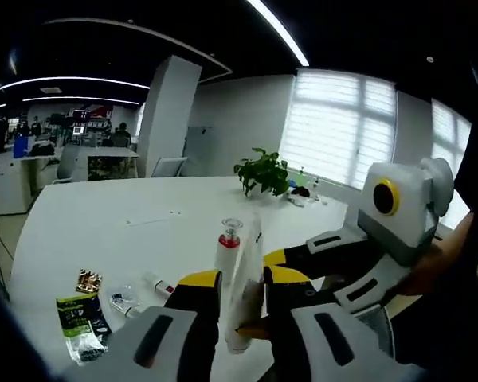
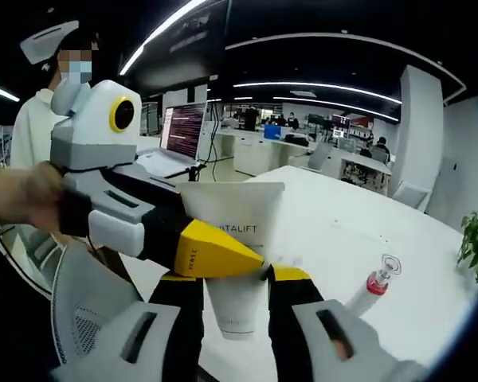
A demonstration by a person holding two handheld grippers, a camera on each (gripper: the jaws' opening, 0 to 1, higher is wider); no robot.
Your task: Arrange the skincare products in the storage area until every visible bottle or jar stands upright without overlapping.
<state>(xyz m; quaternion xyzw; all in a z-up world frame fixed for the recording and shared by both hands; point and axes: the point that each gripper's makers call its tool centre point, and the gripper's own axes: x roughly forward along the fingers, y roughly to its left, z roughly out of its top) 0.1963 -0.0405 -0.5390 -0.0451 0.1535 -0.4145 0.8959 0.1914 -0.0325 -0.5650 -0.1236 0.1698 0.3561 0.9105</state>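
A white tube marked VITALIFT (image 2: 231, 219) hangs above the table, wide crimped end up. My right gripper (image 2: 233, 278) is shut on its lower part near the cap. My left gripper (image 2: 215, 255) comes in from the left with a yellow fingertip (image 2: 211, 251) lying across the tube's front. In the left gripper view the tube (image 1: 243, 267) shows edge-on, with my left gripper (image 1: 243, 278) shut on it and the right gripper (image 1: 264, 293) reaching in from the right. A slim bottle with a red collar and clear cap (image 1: 229, 239) (image 2: 374, 282) stands upright on the white table (image 1: 103, 223).
A green packet (image 1: 80, 318), a gold item (image 1: 88, 280), a clear sachet (image 1: 123, 301) and a small lying tube (image 1: 159, 286) sit near the table's near-left corner. A potted plant (image 1: 263, 171) stands at the far edge. A person (image 2: 40, 119), a laptop (image 2: 179, 135) and a mesh chair (image 2: 88, 318) are at the left.
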